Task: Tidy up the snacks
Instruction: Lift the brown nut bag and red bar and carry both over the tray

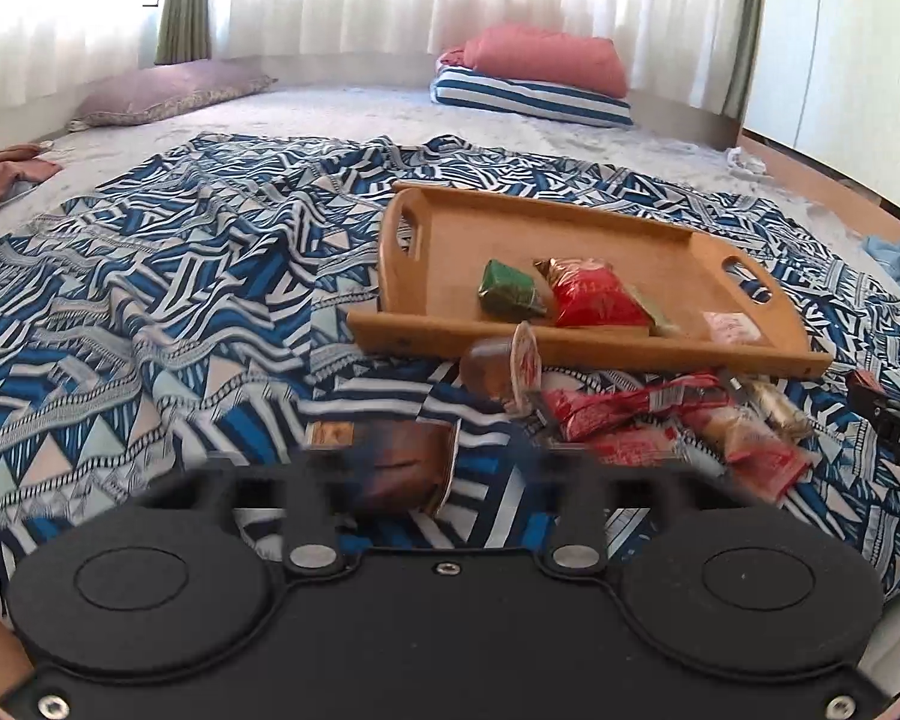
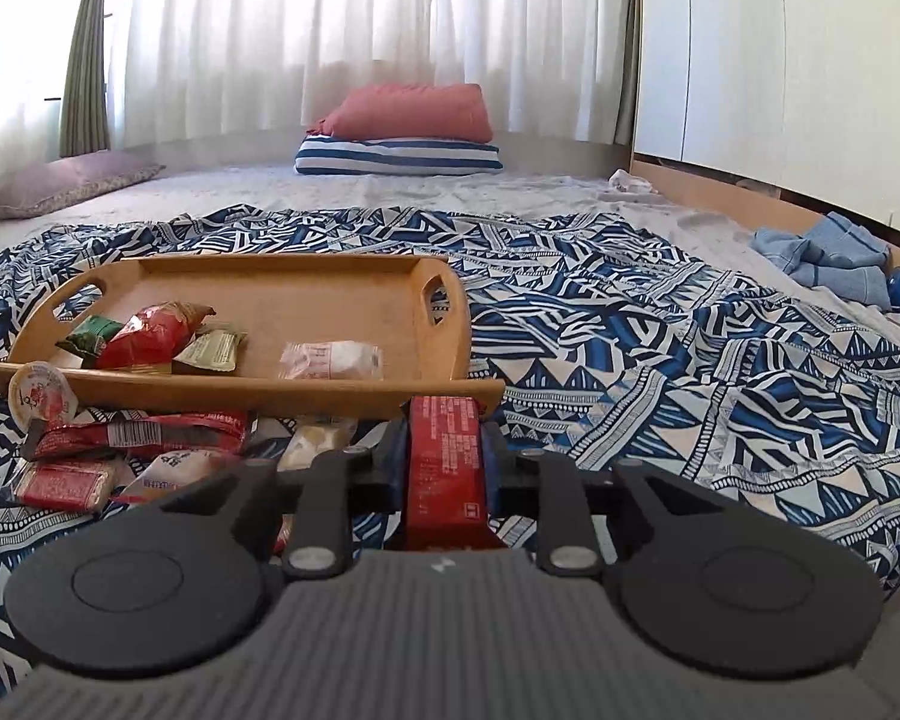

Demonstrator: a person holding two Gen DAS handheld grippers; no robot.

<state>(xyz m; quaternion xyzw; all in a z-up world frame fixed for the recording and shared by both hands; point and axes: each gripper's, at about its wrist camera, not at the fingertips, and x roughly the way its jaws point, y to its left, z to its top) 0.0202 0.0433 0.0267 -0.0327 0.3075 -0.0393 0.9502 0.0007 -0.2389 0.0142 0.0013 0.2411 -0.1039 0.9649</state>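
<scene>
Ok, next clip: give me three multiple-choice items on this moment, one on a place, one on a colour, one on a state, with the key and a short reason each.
1. Where does the green packet lie?
A. in the wooden tray
B. on the striped pillow
C. on the cloth beside the tray

2. What colour is the packet in the right gripper?
A. blue
B. red
C. yellow

3. How do the right gripper's jaws stand?
A. wide open over the tray
B. open with nothing between them
C. shut on a packet

Key: 1 A, the green packet sits inside the tray's rim next to a red bag. 2 B, the red packet shows plainly between the fingers. 3 C, both pads press on the red packet's sides.
</scene>
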